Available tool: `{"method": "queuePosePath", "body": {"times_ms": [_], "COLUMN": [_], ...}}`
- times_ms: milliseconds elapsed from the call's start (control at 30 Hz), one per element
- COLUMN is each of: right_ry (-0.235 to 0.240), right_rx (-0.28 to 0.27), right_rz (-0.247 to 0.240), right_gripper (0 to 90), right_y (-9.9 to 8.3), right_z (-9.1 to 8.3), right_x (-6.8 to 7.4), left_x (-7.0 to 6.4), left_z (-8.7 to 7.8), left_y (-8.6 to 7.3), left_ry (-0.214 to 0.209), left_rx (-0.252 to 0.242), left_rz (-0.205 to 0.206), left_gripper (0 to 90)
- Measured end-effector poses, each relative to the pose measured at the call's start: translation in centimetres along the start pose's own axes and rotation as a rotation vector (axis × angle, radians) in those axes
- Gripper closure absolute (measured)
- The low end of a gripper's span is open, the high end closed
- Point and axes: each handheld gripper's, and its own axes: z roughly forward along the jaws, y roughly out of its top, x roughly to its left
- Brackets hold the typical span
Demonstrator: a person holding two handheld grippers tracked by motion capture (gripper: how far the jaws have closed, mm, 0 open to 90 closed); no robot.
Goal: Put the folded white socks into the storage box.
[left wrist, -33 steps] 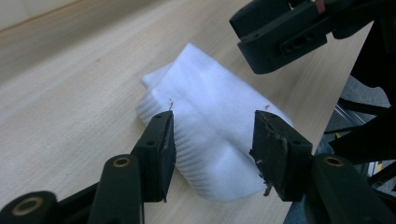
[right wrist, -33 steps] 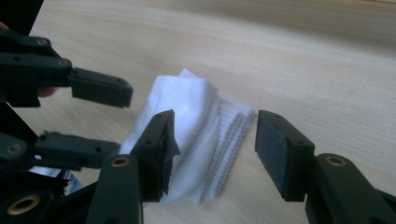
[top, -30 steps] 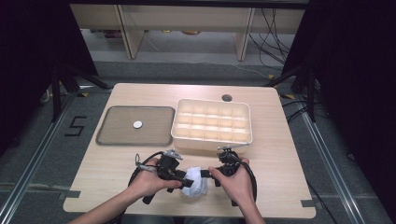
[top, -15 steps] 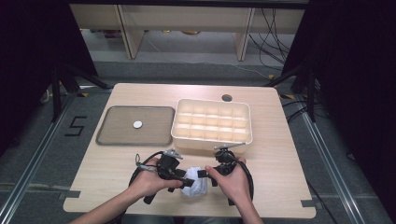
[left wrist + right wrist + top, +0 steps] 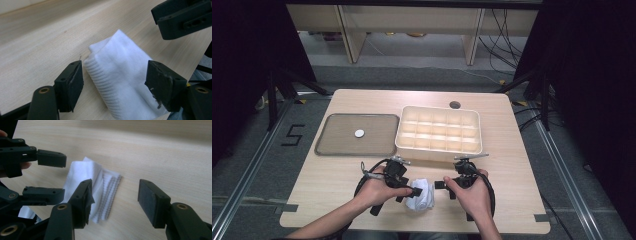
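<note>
- A folded white ribbed cloth is laid on the pale wooden table.
- The left gripper is spread wide astride it.
- The right gripper is held wide, empty, beside its edge.

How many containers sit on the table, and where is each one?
2. A flat grey tray lies at the table's left, holding a small white disc. A cream compartment box sits to its right, ahead of the white sock.

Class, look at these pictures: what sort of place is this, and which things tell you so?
Probably a lab or workshop set up for recording handling tasks: a bare wooden table on a floor with tape marks, trailing cables behind, and a person's hand-held left gripper and right gripper beside a white cloth.
</note>
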Motion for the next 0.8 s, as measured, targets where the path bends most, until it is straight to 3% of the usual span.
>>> {"method": "queuePosePath", "body": {"times_ms": [33, 67, 100, 133, 333, 500, 533, 567, 733, 800], "right_ry": [0.007, -0.002, -0.009, 0.017, 0.006, -0.005, 0.002, -0.001, 0.006, 0.017], "right_rx": [-0.006, 0.017, 0.013, 0.003, 0.015, -0.001, 0.019, 0.019, 0.012, 0.013], "right_rz": [0.005, 0.039, 0.012, -0.004, 0.0, -0.02, 0.012, 0.003, 0.014, 0.018], "right_gripper": [46.0, 46.0, 46.0, 46.0, 46.0, 46.0, 46.0, 46.1, 46.0, 46.0], "right_y": [-0.1, -0.1, -0.1, -0.2, -0.3, -0.3, -0.3, -0.3, -0.4, -0.4], "right_z": [0.2, 0.2, 0.4, 0.5, 0.8, 1.0, 0.9, 0.9, 0.6, 0.5], "right_x": [0.1, 0.3, 0.0, 0.1, 0.1, -0.2, -0.1, -0.2, -0.2, -0.4], "left_x": [0.2, 0.3, 0.4, 0.5, 1.0, 1.0, 1.0, 0.8, 0.9, 0.8], "left_z": [0.1, 0.3, 0.5, 0.8, 1.9, 2.4, 2.4, 2.6, 3.0, 3.2], "left_y": [0.0, 0.0, 0.0, 0.0, 0.1, 0.2, 0.2, 0.3, 0.4, 0.5], "left_ry": [0.0, 0.002, 0.0, -0.009, -0.042, -0.053, -0.057, -0.064, -0.075, -0.083], "left_rx": [0.006, 0.011, 0.012, 0.016, 0.035, 0.038, 0.041, 0.035, 0.042, 0.033], "left_rz": [-0.001, -0.007, -0.012, -0.034, -0.079, -0.088, -0.091, -0.11, -0.076, -0.089], "left_gripper": [29.0, 28.9, 28.8, 28.7, 28.1, 29.3, 30.0, 30.9, 36.3, 39.1]}}
